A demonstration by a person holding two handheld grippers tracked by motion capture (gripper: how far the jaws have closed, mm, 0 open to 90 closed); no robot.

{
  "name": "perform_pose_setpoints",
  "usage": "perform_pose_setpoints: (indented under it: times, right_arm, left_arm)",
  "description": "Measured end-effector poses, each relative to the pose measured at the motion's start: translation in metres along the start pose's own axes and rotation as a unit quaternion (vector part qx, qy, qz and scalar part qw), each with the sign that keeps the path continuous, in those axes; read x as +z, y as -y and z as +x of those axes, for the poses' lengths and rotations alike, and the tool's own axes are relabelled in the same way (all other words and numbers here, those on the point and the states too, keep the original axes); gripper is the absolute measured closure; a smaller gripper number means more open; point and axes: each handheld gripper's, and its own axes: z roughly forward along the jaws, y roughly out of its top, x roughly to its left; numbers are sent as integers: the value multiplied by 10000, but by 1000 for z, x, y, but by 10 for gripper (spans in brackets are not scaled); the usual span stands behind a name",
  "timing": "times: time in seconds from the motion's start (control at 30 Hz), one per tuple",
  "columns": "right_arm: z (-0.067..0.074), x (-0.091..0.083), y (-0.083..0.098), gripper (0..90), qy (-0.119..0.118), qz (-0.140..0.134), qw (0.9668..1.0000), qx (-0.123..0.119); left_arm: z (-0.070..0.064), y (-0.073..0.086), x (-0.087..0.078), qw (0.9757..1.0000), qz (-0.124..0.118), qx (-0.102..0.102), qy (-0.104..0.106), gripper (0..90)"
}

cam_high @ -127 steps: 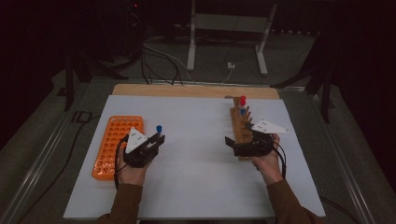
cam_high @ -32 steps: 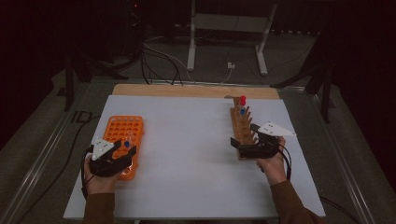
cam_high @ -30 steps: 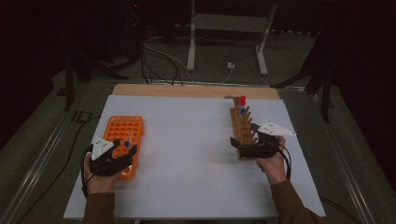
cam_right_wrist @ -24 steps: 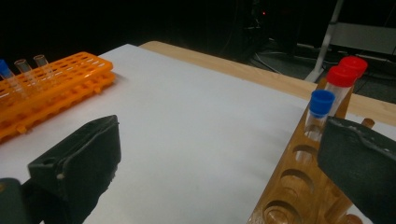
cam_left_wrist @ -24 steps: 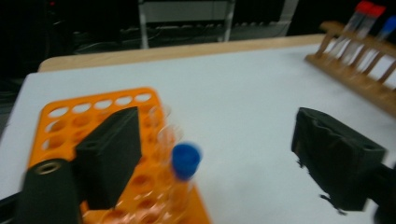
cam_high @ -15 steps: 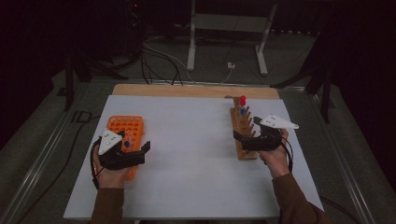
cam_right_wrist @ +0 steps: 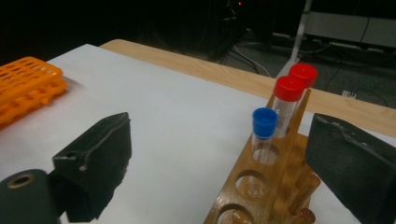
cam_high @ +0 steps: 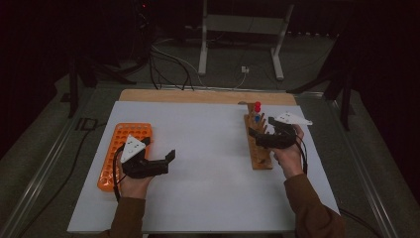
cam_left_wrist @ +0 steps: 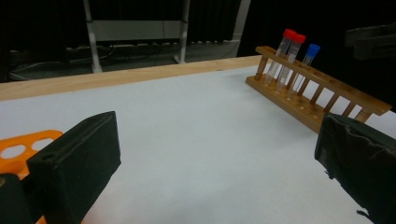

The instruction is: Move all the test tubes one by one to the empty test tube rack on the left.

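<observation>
Both tongs stand apart and empty: left tongs [cam_high: 168, 159] by the orange plastic tube tray [cam_high: 112, 159] at nine o'clock, right tongs [cam_high: 256, 135], just narrowing, over the wooden rack [cam_high: 259, 157] at three o'clock. Three capped tubes [cam_right_wrist: 276, 108] remain; transferred ones probably sit in the tray, unseen.

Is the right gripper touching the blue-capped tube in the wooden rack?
Apart. The right gripper view shows the right gripper open, bare rack between the blue-capped tube and either jaw.

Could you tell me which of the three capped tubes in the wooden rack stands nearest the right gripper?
The blue-capped tube: it stands ahead of both red-capped tubes, closest to the right gripper.
</observation>
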Motion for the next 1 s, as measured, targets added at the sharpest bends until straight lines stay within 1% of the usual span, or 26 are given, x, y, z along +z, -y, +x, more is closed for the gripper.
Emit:
perform_pose_setpoints:
  times: [0.1, 0.13, 0.17, 0.27, 0.33, 0.47, 0.53, 0.63, 0.7, 0.83, 0.87, 1.0]
  right_arm:
    - [-5, 6, -1, 149, 88, 38, 9999, 74]
    - [-7, 9, -1, 173, 146, 73, 9998, 83]
    - [-9, 13, -1, 190, 191, 165, 9996, 100]
    - [-13, 20, -2, 305, 234, 310, 9991, 176]
    - [-15, 25, -4, 382, 269, 348, 9989, 181]
    - [-13, 35, -3, 485, 434, 446, 9980, 138]
    - [-15, 40, 0, 519, 476, 509, 9973, 229]
    - [-18, 47, 3, 579, 599, 661, 9956, 275]
    - [-20, 49, 5, 624, 627, 678, 9953, 287]
    - [-22, 49, 5, 668, 600, 675, 9955, 270]
    - [-22, 50, 6, 674, 613, 709, 9953, 237]
    - [-22, 51, 7, 741, 630, 711, 9951, 259]
  left_arm:
    - [-3, 4, 3, 10000, 72, 38, 35, 11]
    - [-4, 4, 4, 9999, 94, 67, 36, 11]
    - [-5, 5, 5, 9999, 104, 72, 25, 11]
    - [-7, 7, 7, 9999, 125, 119, 0, 11]
    - [-8, 8, 7, 9999, 129, 113, -3, 11]
    - [-10, 11, 9, 9998, 158, 109, 11, 11]
    - [-11, 12, 9, 9998, 183, 108, 47, 11]
    - [-14, 14, 12, 9996, 237, 143, 85, 11]
    - [-15, 15, 13, 9995, 257, 140, 109, 11]
    - [-15, 16, 15, 9995, 281, 132, 112, 11]
    - [-16, 17, 15, 9994, 288, 128, 107, 11]
    - [-23, 19, 18, 9993, 302, 175, 124, 11]
